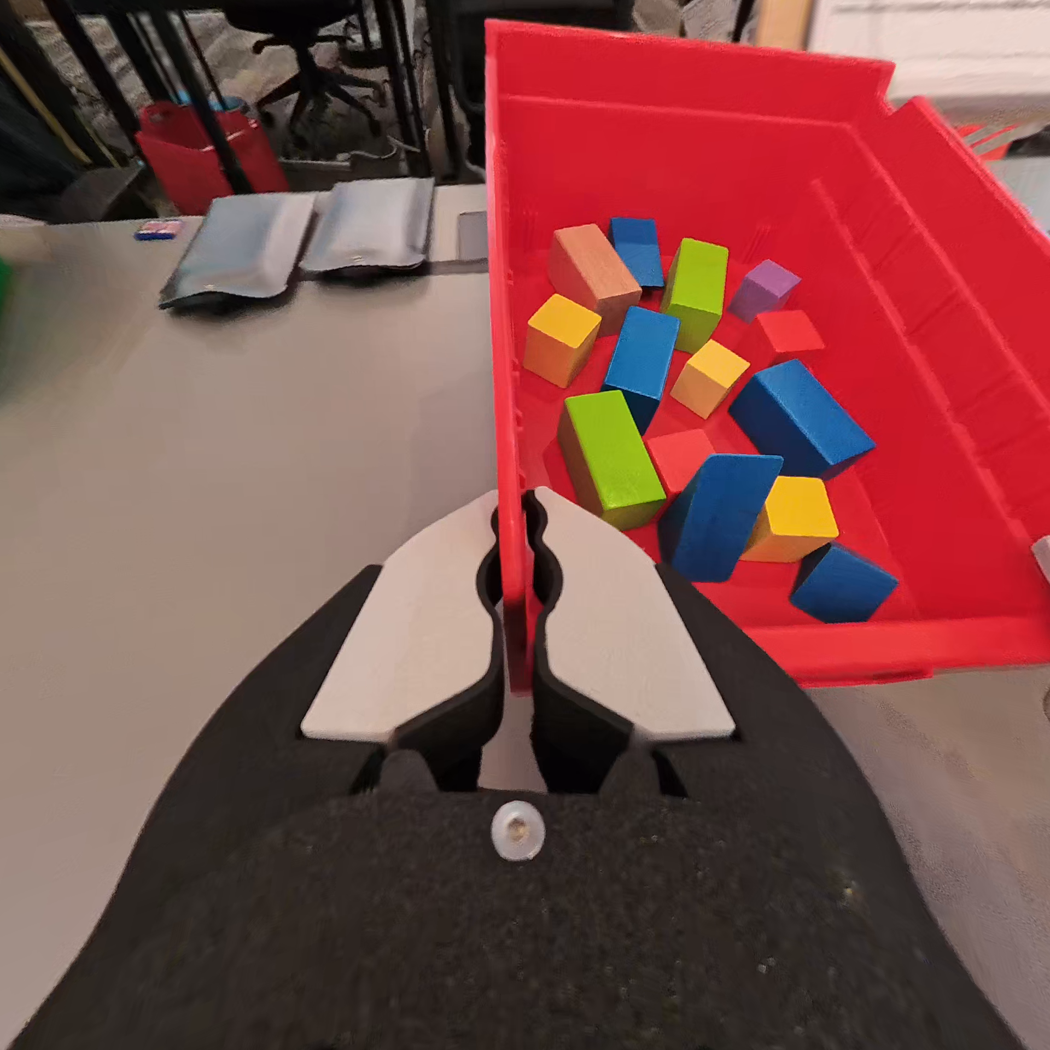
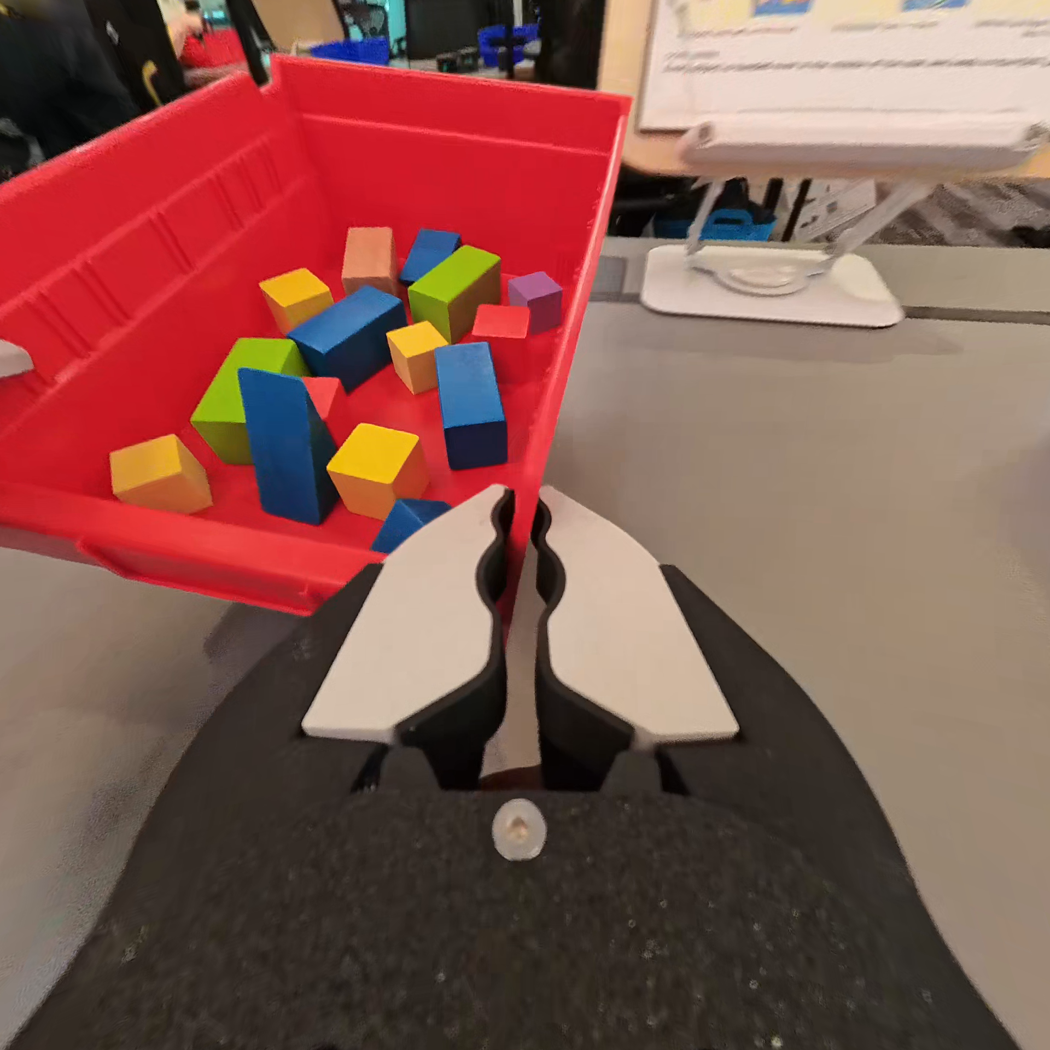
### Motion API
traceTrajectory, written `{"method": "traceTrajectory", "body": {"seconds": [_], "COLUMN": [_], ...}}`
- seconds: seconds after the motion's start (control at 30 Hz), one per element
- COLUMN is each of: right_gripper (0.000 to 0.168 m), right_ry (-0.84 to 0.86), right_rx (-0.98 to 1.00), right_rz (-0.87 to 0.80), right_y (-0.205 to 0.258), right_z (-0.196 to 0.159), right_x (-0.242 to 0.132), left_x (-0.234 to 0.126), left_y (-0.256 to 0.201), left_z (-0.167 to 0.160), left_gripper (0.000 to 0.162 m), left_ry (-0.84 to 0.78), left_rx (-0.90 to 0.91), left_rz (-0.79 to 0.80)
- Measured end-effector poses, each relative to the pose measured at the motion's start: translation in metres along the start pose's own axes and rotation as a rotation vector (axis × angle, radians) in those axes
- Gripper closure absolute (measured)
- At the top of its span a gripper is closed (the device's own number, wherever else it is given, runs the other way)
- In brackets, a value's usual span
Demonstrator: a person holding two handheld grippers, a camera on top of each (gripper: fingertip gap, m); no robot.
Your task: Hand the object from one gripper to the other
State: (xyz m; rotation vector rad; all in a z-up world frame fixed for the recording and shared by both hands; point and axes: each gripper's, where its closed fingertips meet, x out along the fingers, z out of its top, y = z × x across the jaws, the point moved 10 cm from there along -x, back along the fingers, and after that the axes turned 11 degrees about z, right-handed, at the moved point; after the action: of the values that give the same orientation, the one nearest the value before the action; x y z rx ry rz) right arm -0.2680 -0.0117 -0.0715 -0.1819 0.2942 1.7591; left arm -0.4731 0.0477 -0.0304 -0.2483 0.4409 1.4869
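A red plastic bin (image 1: 682, 165) holds several coloured wooden blocks (image 1: 642, 363). It is lifted above the grey table and tilted. My left gripper (image 1: 516, 505) is shut on the bin's left side wall, one finger on each side of it. In the right wrist view the same bin (image 2: 398, 148) with its blocks (image 2: 352, 335) fills the left half. My right gripper (image 2: 525, 500) is shut on the bin's right side wall. A sliver of the other gripper's grey finger shows at the frame edge in each view, at the right edge in the left wrist view (image 1: 1041, 559) and at the left edge in the right wrist view (image 2: 11, 359).
Two dark pouches (image 1: 307, 244) lie on the grey table (image 1: 227, 454) to the far left of the bin. A white stand (image 2: 773, 284) carrying a flat white device stands at the far right. Chairs, a red bag (image 1: 204, 153) and blue crates lie beyond the table.
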Motion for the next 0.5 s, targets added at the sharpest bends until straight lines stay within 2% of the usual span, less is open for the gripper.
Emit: {"method": "traceTrajectory", "body": {"seconds": [0.17, 0.3, 0.4, 0.5], "right_gripper": [0.163, 0.161, 0.158, 0.153], "right_ry": [0.120, 0.105, 0.134, 0.168], "right_rx": [0.008, 0.048, 0.028, -0.018], "right_rz": [0.020, 0.070, 0.123, 0.284], "right_y": [0.035, 0.038, 0.035, 0.028], "right_z": [-0.018, -0.020, -0.017, -0.009], "right_x": [0.035, 0.035, 0.034, 0.018], "left_x": [0.036, 0.037, 0.039, 0.038], "left_y": [0.049, 0.056, 0.058, 0.063], "left_z": [-0.042, -0.041, -0.042, -0.042], "left_gripper": [0.157, 0.158, 0.157, 0.155], "left_ry": [0.113, 0.097, 0.097, 0.106], "left_rx": [-0.072, -0.050, -0.100, -0.162], "left_rz": [-0.065, -0.076, -0.085, -0.146]}}
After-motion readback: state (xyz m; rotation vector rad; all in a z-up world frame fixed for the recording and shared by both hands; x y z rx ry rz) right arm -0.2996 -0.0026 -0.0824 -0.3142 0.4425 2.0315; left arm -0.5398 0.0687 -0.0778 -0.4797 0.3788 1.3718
